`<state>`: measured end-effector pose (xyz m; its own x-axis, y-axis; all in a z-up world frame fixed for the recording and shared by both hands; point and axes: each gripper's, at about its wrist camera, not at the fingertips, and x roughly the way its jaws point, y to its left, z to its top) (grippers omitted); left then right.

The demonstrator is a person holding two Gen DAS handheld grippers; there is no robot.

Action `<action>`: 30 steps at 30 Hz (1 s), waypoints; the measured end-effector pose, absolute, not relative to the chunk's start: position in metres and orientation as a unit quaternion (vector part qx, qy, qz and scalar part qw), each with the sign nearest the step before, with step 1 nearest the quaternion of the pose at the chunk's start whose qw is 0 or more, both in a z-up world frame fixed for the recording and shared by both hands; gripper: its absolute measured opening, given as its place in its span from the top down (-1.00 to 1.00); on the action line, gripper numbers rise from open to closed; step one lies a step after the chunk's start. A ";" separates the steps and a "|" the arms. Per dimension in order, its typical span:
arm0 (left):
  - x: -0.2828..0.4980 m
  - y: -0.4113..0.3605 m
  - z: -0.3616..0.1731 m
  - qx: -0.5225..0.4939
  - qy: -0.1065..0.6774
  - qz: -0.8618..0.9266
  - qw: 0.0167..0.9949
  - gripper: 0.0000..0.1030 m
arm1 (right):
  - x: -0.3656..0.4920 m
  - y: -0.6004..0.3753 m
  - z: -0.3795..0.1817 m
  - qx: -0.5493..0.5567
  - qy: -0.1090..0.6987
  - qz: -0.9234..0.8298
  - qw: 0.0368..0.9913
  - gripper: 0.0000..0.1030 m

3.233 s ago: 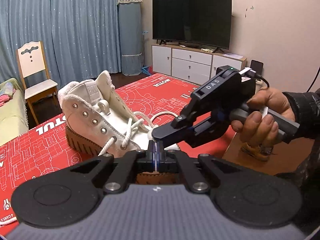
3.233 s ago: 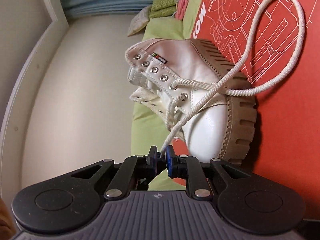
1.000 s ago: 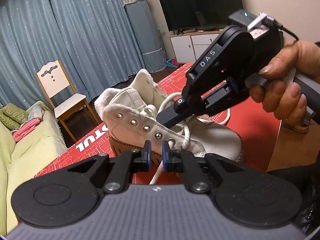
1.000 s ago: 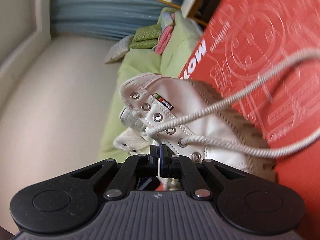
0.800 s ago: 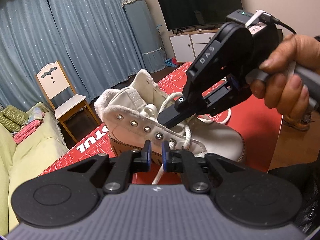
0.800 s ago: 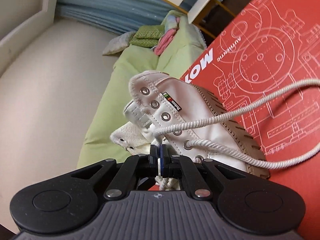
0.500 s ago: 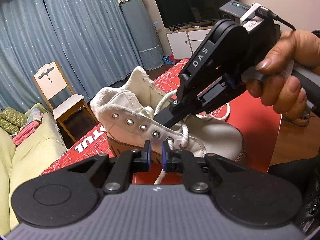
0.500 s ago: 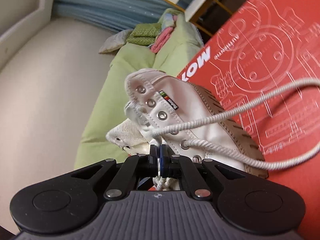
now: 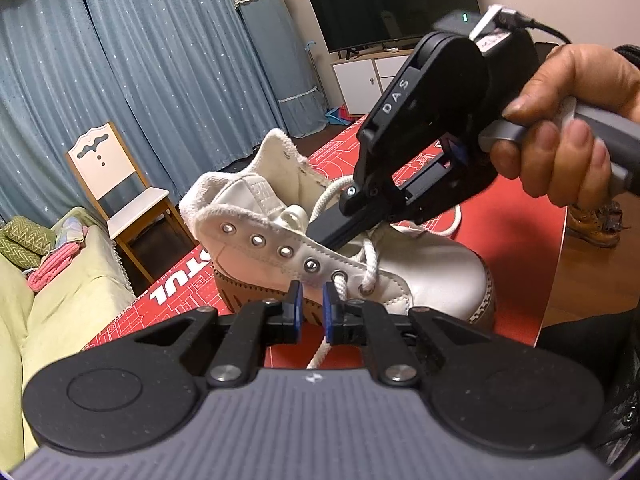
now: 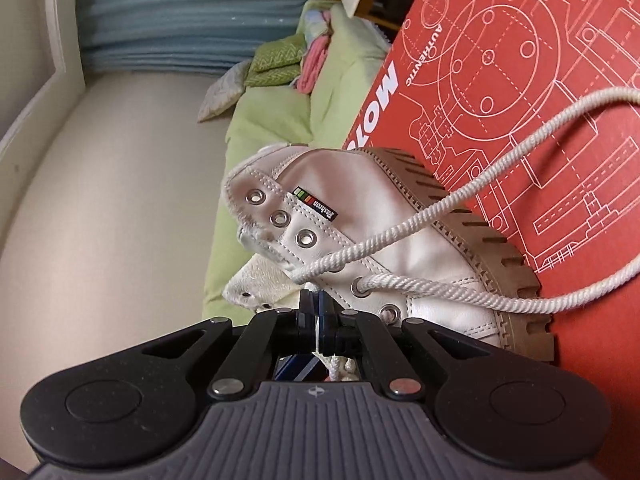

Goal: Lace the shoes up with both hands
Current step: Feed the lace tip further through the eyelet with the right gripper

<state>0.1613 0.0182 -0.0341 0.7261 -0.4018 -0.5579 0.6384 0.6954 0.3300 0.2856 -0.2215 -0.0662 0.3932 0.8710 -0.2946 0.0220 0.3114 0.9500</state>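
Here the shoe (image 9: 420,276) (near the mat (image 9: 516,248) edge) meets closed right tongs (image 10: 318,308).

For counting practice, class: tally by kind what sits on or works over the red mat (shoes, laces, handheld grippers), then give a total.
Shoe: 1
Lace: 1
Handheld grippers: 2, the left gripper and the right gripper
Total: 4

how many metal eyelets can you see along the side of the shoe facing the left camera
6, in a row on the white shoe: four empty ones running from the collar, then two with lace through them. More may be hidden behind the gripper.
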 end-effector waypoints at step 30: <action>0.159 0.014 -0.035 0.271 0.225 -0.292 0.889 0.83 | 0.287 -0.235 -0.081 0.522 0.437 0.351 0.643 1.00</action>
<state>0.1590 0.0136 -0.0354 0.7283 -0.3965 -0.5589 0.6407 0.6832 0.3502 0.2866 -0.2350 -0.0807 0.3717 0.9075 -0.1955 0.0055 0.2085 0.9780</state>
